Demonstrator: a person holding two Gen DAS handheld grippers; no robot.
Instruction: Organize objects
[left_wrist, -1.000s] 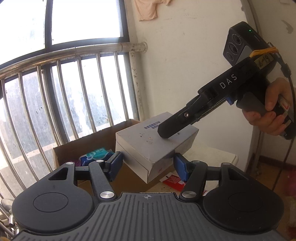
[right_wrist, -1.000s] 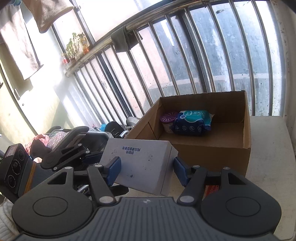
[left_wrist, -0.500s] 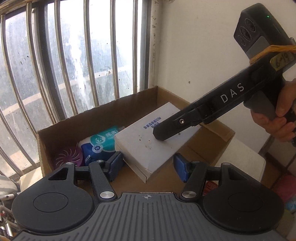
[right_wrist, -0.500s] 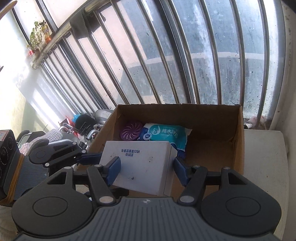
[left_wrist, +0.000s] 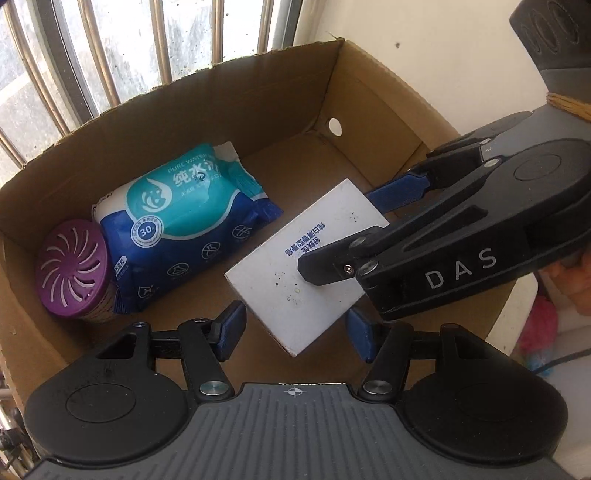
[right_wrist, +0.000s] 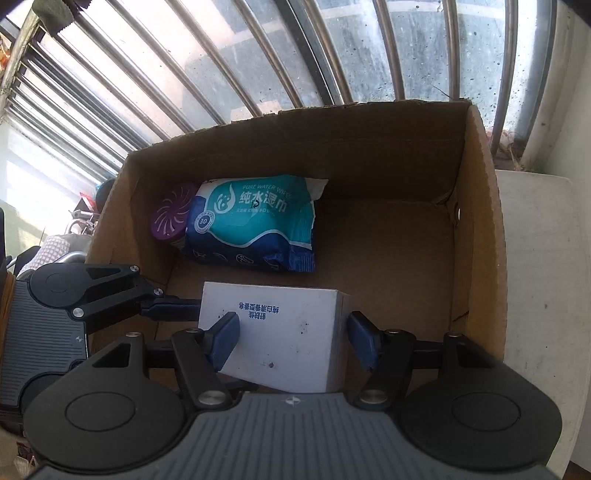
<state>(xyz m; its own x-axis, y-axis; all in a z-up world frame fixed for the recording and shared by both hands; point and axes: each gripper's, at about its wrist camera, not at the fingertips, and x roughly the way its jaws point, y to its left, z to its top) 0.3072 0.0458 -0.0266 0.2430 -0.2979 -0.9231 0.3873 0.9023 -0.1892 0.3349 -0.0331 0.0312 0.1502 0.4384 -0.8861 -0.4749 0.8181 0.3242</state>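
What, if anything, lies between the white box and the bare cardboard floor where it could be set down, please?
Nothing visible: the white box hangs over bare floor in the cardboard box. The wipes pack and purple canister lie farther back.

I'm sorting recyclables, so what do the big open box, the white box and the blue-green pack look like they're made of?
The big open box looks like plain brown cardboard: matte, with ragged torn rims. The white box seems to be thin card, matte and speckled with printed text. The blue-green pack appears to be soft glossy plastic film, wrinkled at its crimped ends.
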